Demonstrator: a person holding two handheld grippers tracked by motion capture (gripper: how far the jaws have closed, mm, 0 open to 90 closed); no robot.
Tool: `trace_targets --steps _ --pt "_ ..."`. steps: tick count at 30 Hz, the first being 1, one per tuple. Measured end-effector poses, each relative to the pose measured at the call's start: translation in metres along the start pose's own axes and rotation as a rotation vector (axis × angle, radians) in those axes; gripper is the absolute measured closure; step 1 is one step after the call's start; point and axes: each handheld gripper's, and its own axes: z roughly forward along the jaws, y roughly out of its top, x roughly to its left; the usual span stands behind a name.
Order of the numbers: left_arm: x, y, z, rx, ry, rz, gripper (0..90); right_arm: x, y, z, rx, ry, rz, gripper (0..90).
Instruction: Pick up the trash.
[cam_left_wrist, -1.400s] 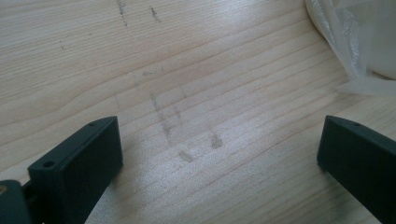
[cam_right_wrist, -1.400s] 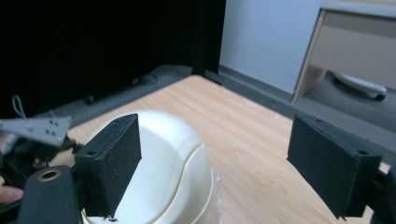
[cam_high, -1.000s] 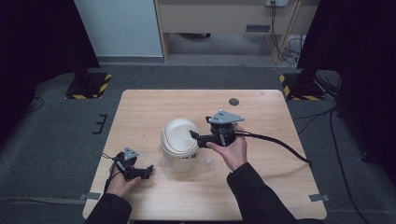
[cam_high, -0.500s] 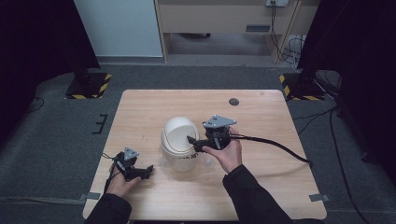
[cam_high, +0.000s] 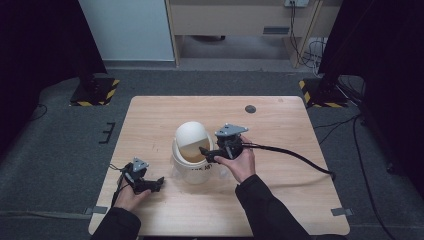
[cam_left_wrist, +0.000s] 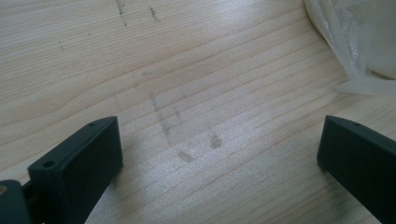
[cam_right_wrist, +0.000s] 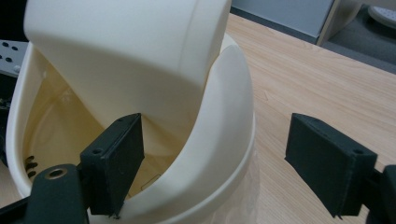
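A cream-white bin (cam_high: 192, 170) with a domed swing lid (cam_high: 191, 134) stands at the middle of the wooden table (cam_high: 300, 125). The lid (cam_right_wrist: 126, 51) is tilted, so the bin's inside shows. My right gripper (cam_high: 206, 153) is open at the bin's right side. In the right gripper view it (cam_right_wrist: 215, 140) straddles the bin's rim (cam_right_wrist: 224, 121), one jaw inside the opening under the lid, the other outside. My left gripper (cam_high: 156, 184) rests open on the table near the front left, and nothing lies between its jaws (cam_left_wrist: 219, 140).
A clear plastic liner (cam_left_wrist: 345, 42) hangs around the bin's base, close to the left gripper. A small dark round disc (cam_high: 250, 108) lies near the table's far edge. The right gripper's cable (cam_high: 295, 156) trails off to the right.
The right gripper has moved a little left into the bin's opening, and the lid has swung inward to show the inside. The left gripper has stayed put.
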Motion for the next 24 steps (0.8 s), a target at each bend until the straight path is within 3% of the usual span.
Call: trace_targets --steps 8,14,21,24 --pt "0.000 0.000 0.000 0.000 0.000 0.000 0.0 -0.001 -0.001 0.007 0.011 0.004 0.020 21.5" --pt "0.000 0.000 0.000 0.000 0.000 0.000 0.0 0.000 0.001 0.002 -0.001 0.013 0.018 22.2" --pt "0.000 0.000 0.000 0.000 -0.002 0.001 0.0 -0.002 0.003 -0.019 -0.015 0.025 0.001 21.8" --pt "0.000 0.000 0.000 0.000 -0.002 0.001 0.0 -0.007 0.003 -0.039 -0.045 0.027 0.004 21.6"
